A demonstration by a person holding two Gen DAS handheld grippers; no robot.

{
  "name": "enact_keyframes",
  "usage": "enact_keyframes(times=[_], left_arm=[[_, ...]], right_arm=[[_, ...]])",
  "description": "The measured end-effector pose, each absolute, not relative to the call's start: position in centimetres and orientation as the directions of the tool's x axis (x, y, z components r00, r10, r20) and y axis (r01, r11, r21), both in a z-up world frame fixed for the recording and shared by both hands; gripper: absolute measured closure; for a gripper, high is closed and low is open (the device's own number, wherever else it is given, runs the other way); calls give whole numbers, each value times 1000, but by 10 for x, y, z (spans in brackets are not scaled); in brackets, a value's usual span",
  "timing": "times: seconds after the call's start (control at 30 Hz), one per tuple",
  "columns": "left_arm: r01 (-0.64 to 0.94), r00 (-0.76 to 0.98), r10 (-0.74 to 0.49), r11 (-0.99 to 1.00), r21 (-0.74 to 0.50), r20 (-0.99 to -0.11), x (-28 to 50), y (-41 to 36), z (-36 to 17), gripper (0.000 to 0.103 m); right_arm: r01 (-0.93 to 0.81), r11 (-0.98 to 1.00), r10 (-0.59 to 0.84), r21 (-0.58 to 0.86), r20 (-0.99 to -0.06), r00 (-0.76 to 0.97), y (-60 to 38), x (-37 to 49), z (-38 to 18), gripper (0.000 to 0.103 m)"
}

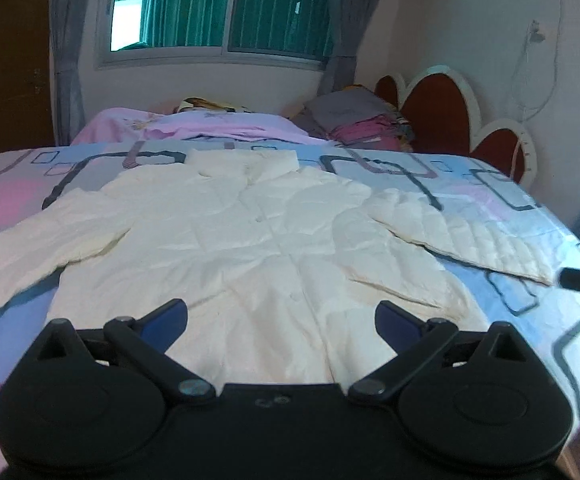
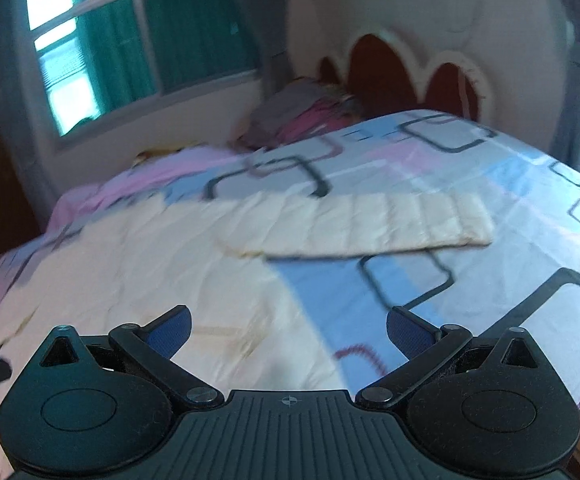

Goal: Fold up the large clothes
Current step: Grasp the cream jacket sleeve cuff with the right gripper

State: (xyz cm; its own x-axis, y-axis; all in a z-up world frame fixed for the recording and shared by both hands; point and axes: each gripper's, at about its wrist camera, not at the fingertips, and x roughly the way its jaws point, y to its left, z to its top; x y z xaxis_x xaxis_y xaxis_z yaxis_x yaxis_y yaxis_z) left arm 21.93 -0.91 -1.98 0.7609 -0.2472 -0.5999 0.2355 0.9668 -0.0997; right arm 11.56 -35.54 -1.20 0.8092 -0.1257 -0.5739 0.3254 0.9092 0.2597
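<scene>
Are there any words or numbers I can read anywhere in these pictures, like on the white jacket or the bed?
None can be read.
White jacket: no label or print shows.
Bed sheet: only square shapes, no letters.
Grey folded cloth on the pile: a faint mark, too blurred to read.
Right tongs: only a small cross mark on the body.
</scene>
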Motion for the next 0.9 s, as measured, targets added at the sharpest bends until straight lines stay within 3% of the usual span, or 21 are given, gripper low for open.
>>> enact_keyframes(times=[0.17, 0.23, 0.33, 0.7, 0.9], left_arm=[[181, 750, -206, 978, -104, -629, 254, -22, -32, 1], [178, 745, -210, 977, -115, -633, 265, -27, -36, 7], [181, 744, -206, 978, -106, -635, 283, -41, -41, 20], [135, 711, -134, 989, -53, -691, 345, -113, -54, 19], [121, 695, -101, 992, -22, -712, 361, -132, -60, 17]], right_arm=[[412, 865, -191, 286, -573, 797, -406, 131, -21, 1], [440, 847, -211, 299, -571, 794, -427, 137, -28, 1], [473, 816, -211, 332, -590, 779, -464, 153, -44, 48], [578, 622, -135, 528, -655, 744, -590, 214, -125, 48], [560, 544, -60, 626, -636, 770, -614, 223, -150, 48]])
